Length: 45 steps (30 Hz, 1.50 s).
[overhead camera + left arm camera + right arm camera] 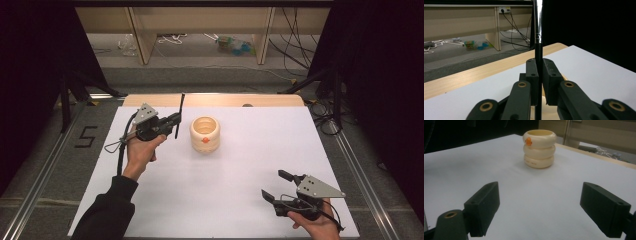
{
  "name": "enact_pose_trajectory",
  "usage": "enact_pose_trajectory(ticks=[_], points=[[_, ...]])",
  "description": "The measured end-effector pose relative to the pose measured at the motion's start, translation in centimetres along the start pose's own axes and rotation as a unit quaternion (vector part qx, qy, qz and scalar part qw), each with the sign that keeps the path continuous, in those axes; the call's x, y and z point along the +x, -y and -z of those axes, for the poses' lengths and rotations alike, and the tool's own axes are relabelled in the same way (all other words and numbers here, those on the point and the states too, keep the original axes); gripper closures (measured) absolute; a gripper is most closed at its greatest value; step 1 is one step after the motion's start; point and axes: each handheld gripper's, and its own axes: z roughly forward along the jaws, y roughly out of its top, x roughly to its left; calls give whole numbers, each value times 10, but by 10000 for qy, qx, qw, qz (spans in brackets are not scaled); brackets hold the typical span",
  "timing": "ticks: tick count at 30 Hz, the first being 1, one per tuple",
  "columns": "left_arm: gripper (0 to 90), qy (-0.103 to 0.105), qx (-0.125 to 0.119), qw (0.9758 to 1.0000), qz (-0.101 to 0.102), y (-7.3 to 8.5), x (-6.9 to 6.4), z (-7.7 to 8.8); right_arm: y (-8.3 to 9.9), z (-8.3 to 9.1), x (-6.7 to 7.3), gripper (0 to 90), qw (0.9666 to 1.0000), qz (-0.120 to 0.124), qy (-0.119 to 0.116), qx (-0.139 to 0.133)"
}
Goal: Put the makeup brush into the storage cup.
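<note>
At about ten o'clock on the white table [225,200], my left gripper [176,120] was clamped tight on a thin black brush [179,115], held upright with its metal ferrule above the jaws. So the pickup looked done to me. The cream ribbed holder [205,135] stood just to its right, near the table's centre, apart from the brush and apparently empty; dropping the brush in was what remained, I judged. At five o'clock my right gripper [275,186] rested with jaws wide, holding nothing.
</note>
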Motion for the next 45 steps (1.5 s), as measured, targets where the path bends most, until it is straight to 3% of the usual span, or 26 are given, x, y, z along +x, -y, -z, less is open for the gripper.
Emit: enact_pose_trajectory(ticks=[15,19,28,32,33,35,45], points=[[835,51,-137,9999,-16,-6,-5,-8,0,0,0,172,10000,-13,-16,8],[835,66,-191,9998,-30,-8,-8,-12,0,-1,-1,172,9999,84,30,-54],[836,169,-252,9995,-18,-10,-13,-26,0,-1,0,172,9999,-52,-94,-75],[835,199,-251,9995,-27,-11,-15,-33,0,-1,-1,172,9998,93,-22,-148],[836,223,-259,9994,-68,-11,-15,-35,0,-1,0,172,9999,-50,-99,-73],[835,237,-258,9994,-68,-11,-16,-36,0,-1,-1,172,9998,99,-27,-156],[835,267,-273,9993,-36,-12,-18,-42,0,-1,-1,173,9998,93,-42,-155]])
